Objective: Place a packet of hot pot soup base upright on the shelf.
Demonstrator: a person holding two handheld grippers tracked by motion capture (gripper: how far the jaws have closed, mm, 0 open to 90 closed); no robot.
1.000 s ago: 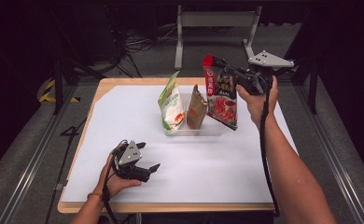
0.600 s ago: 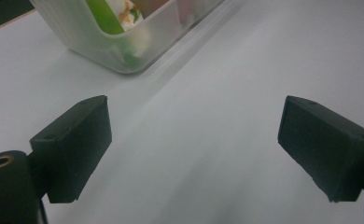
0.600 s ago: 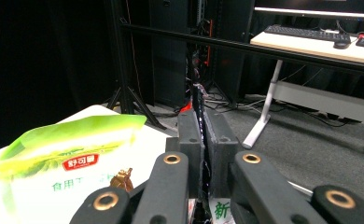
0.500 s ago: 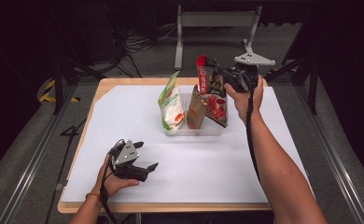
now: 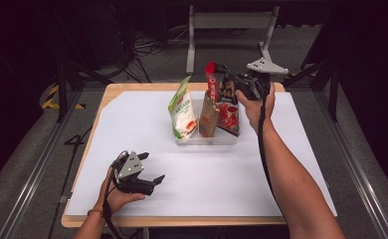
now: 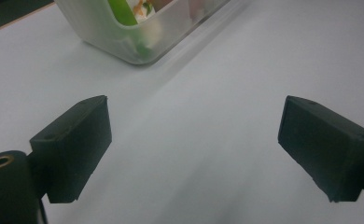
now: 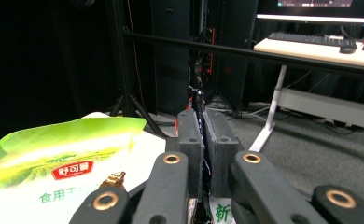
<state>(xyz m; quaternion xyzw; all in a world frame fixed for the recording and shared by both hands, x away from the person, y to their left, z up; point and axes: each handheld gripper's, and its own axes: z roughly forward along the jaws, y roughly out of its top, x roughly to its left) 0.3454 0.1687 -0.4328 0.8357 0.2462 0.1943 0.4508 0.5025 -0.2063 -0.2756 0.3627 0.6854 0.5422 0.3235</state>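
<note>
The high view hangs above my side of the table (image 5: 132, 129) and looks forward and down, far enough back to take in the whole top and the dark floor beyond. My left gripper view rides low and close over the white surface near my edge, facing the clear bin (image 6: 124, 44) at the far middle. My right gripper view sits right at the bin, looking level past the green pouch (image 7: 54, 158) into the dim room, probably leftward. All three share the bin (image 5: 207, 140) and pouch (image 5: 183, 112).
</note>
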